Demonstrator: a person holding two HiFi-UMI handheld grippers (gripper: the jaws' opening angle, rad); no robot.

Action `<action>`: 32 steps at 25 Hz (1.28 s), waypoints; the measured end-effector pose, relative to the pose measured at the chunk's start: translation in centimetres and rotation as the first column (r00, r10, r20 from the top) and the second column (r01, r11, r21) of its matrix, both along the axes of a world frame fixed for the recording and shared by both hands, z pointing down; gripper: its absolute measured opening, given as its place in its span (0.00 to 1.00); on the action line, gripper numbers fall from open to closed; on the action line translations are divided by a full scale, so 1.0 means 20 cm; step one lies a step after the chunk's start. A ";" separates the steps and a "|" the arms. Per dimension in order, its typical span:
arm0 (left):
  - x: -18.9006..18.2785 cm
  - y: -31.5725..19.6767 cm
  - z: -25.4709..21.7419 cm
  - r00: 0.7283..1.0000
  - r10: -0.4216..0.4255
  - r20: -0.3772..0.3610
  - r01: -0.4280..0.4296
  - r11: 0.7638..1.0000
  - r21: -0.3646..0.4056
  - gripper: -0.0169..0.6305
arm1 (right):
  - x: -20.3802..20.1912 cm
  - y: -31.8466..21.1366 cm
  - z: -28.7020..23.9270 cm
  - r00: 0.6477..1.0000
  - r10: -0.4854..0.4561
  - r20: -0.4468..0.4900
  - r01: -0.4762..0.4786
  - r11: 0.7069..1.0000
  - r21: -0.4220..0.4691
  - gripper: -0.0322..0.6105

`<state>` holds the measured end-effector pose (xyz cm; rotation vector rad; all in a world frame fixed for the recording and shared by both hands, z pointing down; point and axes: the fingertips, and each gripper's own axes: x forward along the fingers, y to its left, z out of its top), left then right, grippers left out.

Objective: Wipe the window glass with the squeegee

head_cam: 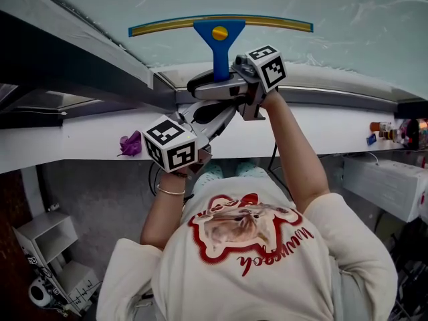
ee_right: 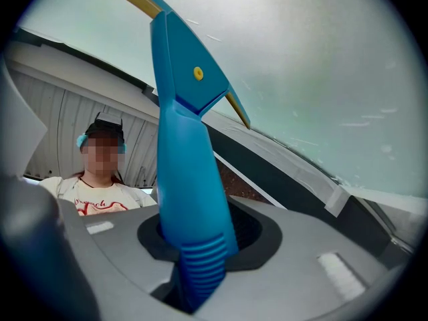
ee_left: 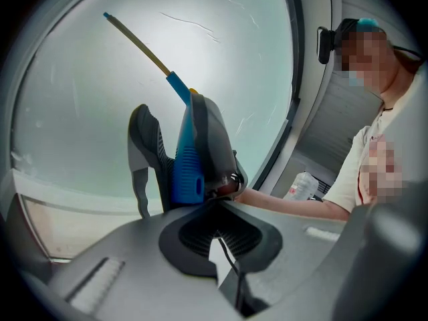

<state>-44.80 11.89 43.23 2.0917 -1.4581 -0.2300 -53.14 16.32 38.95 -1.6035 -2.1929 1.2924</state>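
Right gripper clamps the squeegee by its blue handle so the blade lies against the window glass above the frame; left gripper, jaws together and empty, sits just below, apparently steadying.

A squeegee has a bright blue handle, a round yellow spot on its head and a yellow blade strip edged in blue. The window glass is pale blue-green with faint white streaks. The left tool and right tool are grey with black pads, and both carry black-and-white square markers. The window frame is near black and the sill is white. A small crumpled object is purple. The person's shirt is cream with a red-outlined print.
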 end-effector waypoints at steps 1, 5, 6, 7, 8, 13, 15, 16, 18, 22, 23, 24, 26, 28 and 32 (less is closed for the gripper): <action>0.00 0.00 0.01 1.000 0.004 0.003 -0.004 1.000 -0.005 0.04 | 0.00 0.00 0.01 1.000 -0.002 -0.001 0.002 1.000 0.000 0.25; 0.00 0.00 0.03 1.000 0.019 0.017 -0.018 1.000 -0.017 0.04 | 0.00 0.00 0.02 1.000 -0.007 0.001 0.007 1.000 -0.002 0.26; 0.00 0.00 0.03 0.999 0.024 0.021 -0.023 1.000 -0.019 0.04 | 0.00 0.00 0.03 1.000 -0.010 0.003 0.010 1.000 -0.005 0.26; 0.00 0.00 0.03 0.999 0.031 0.025 -0.030 0.999 -0.020 0.04 | 0.00 0.00 0.03 1.000 -0.013 0.005 0.013 1.000 -0.008 0.26; 0.01 0.01 0.04 0.999 0.039 0.029 -0.039 0.999 -0.021 0.04 | 0.00 0.01 0.03 1.000 -0.017 0.007 0.017 1.000 -0.013 0.26; 0.01 0.03 0.07 0.995 0.073 0.073 -0.069 0.996 -0.050 0.04 | 0.00 0.01 0.06 1.000 -0.020 0.008 0.021 0.999 -0.041 0.26; 0.01 0.03 0.10 0.993 0.079 0.090 -0.072 0.995 -0.070 0.04 | 0.00 0.01 0.08 1.000 -0.014 0.009 0.015 0.999 -0.043 0.26; 0.01 0.04 0.11 0.993 0.081 0.089 -0.074 0.994 -0.076 0.04 | 0.00 0.01 0.09 1.000 -0.015 0.007 0.016 0.999 -0.045 0.26; 0.01 0.04 0.12 0.993 0.082 0.080 -0.076 0.994 -0.079 0.04 | 0.01 0.01 0.10 1.000 -0.022 0.002 0.022 0.999 -0.048 0.26; 0.01 0.04 0.14 0.994 0.079 0.081 -0.072 0.993 -0.095 0.04 | 0.02 0.01 0.13 1.000 -0.029 -0.008 0.028 0.998 -0.050 0.26; 0.01 0.04 0.15 0.993 0.080 0.082 -0.072 0.992 -0.099 0.04 | 0.02 0.01 0.14 1.000 -0.029 -0.009 0.029 0.998 -0.051 0.26; 0.02 0.04 0.16 0.994 0.080 0.080 -0.072 0.992 -0.103 0.04 | 0.02 0.01 0.15 0.999 -0.030 -0.010 0.029 0.998 -0.052 0.26; 0.02 0.04 0.18 0.994 0.079 0.075 -0.071 0.991 -0.110 0.04 | 0.02 0.01 0.17 0.999 -0.035 -0.011 0.034 0.998 -0.055 0.26; 0.02 0.04 0.19 0.994 0.080 0.073 -0.071 0.991 -0.113 0.04 | 0.03 0.01 0.17 0.999 -0.043 -0.010 0.042 0.997 -0.057 0.26; 0.01 0.02 0.20 0.994 0.087 0.067 -0.079 0.990 -0.113 0.04 | 0.03 0.00 0.18 0.999 -0.049 -0.007 0.048 0.998 -0.050 0.26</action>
